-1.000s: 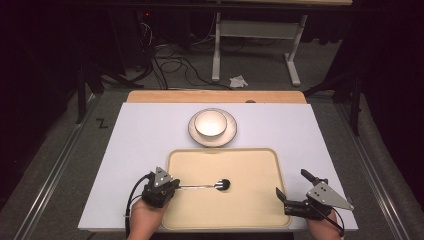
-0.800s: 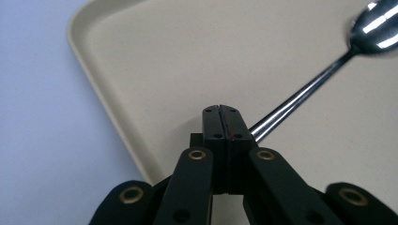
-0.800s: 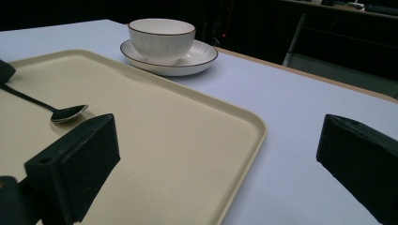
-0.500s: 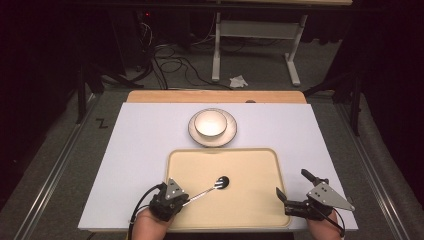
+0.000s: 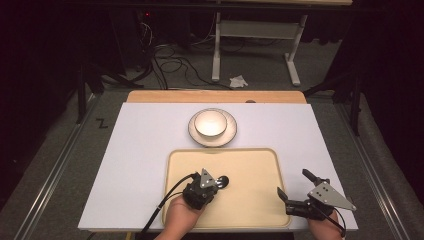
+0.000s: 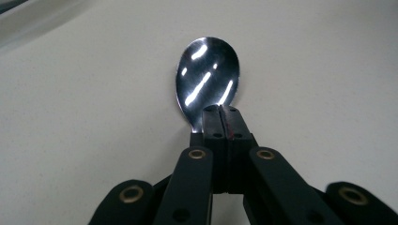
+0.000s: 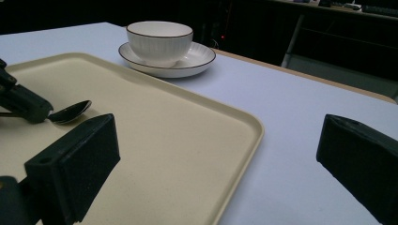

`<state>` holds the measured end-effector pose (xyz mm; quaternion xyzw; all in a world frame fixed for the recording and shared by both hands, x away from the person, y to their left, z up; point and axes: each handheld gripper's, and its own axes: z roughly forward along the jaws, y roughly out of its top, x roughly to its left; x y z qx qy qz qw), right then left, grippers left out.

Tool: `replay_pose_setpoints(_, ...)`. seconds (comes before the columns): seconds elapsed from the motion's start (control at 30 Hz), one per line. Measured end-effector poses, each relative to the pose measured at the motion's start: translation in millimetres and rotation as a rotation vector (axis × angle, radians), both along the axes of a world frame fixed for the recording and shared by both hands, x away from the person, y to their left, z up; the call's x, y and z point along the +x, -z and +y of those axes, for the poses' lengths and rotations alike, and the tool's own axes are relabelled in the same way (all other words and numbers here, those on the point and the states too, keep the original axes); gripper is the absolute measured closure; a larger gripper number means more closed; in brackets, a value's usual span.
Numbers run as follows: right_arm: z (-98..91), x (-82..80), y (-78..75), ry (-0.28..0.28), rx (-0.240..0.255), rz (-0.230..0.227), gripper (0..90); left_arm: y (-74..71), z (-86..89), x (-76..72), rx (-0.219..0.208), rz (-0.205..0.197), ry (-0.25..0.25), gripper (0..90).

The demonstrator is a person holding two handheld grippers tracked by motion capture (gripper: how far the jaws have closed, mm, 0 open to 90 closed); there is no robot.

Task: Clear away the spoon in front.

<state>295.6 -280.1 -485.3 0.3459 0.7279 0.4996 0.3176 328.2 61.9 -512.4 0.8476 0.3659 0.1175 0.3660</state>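
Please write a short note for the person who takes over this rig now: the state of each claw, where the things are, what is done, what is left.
Left claw: shut on the spoon, gripped just behind its head, low over the tray.
Right claw: open, holding nothing, at the tray's right edge.
Bowl sits on its saucer beyond the tray.
Done: spoon grasped.
Left: probably carry the spoon to the bowl or saucer.

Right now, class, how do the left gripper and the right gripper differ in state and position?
The left gripper is shut on the spoon; the right gripper is open and holds nothing. The left sits over the tray; the right at its edge. Both have black jaws.
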Motion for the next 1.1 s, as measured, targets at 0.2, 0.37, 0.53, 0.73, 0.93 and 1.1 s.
replay_pose_setpoints(0.2, -0.1, -0.2, -0.8, -0.003, -0.003, -0.007, 0.4, -0.2, 9.2, 12.9, 0.006, 0.004, -0.058, 90.0)
replay_pose_setpoints(0.37, 0.5, -0.2, -0.8, -0.007, -0.007, -0.007, 0.4, -0.5, 23.7, 25.7, 0.004, 0.019, -0.12, 90.0)
replay_pose_setpoints(0.53, 0.1, -0.2, -0.7, -0.005, -0.004, -0.007, 0.5, -0.2, 35.8, 36.1, 0.007, 0.02, -0.167, 90.0)
replay_pose_setpoints(0.73, 0.4, 0.3, -0.2, -0.007, -0.007, -0.005, 0.5, -0.6, 45.0, 39.8, 0.023, 0.016, -0.186, 90.0)
replay_pose_setpoints(0.93, 0.8, 0.5, 0.2, -0.01, -0.01, -0.006, 0.4, -1.3, 61.5, 40.2, 0.017, 0.014, -0.224, 90.0)
replay_pose_setpoints(1.1, 1.3, 0.9, -0.3, -0.008, -0.004, -0.005, 0.5, -17.2, 71.8, 17.6, 0.006, -0.036, -0.174, 88.6)
